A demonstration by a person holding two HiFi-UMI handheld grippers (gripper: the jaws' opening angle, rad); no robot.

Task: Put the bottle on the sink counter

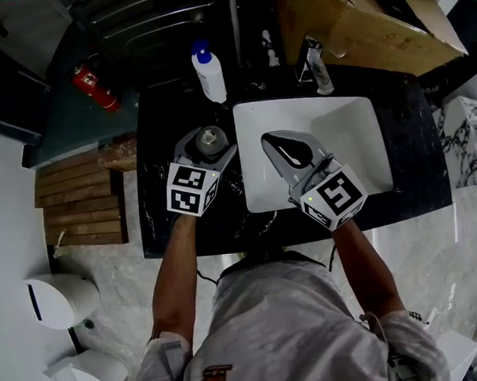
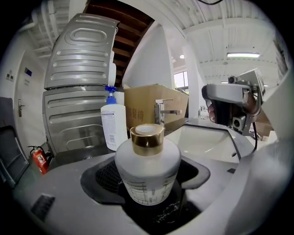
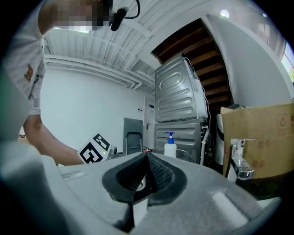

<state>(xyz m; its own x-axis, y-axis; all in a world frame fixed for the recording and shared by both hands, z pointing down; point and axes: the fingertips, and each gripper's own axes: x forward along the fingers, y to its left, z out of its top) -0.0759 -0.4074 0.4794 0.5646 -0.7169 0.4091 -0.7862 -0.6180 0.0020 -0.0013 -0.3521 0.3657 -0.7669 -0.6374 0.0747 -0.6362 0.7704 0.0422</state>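
A squat frosted white bottle with a gold cap [image 2: 147,160] stands upright on the black marble counter [image 1: 157,142], just left of the sink. My left gripper [image 1: 210,147] has its jaws closed around the bottle's body [image 1: 212,137]. In the left gripper view the gripper [image 2: 148,176] has a dark pad on each side of the bottle, and veined stone shows under the base. My right gripper [image 1: 282,145] hovers over the white sink basin [image 1: 356,130], shut, with nothing between its jaws [image 3: 146,160].
A taller white pump bottle with a blue cap [image 1: 209,71] stands at the back of the counter. A chrome faucet [image 1: 315,65] and a cardboard box [image 1: 365,17] sit behind the basin. A red fire extinguisher [image 1: 95,86] lies off the counter's left.
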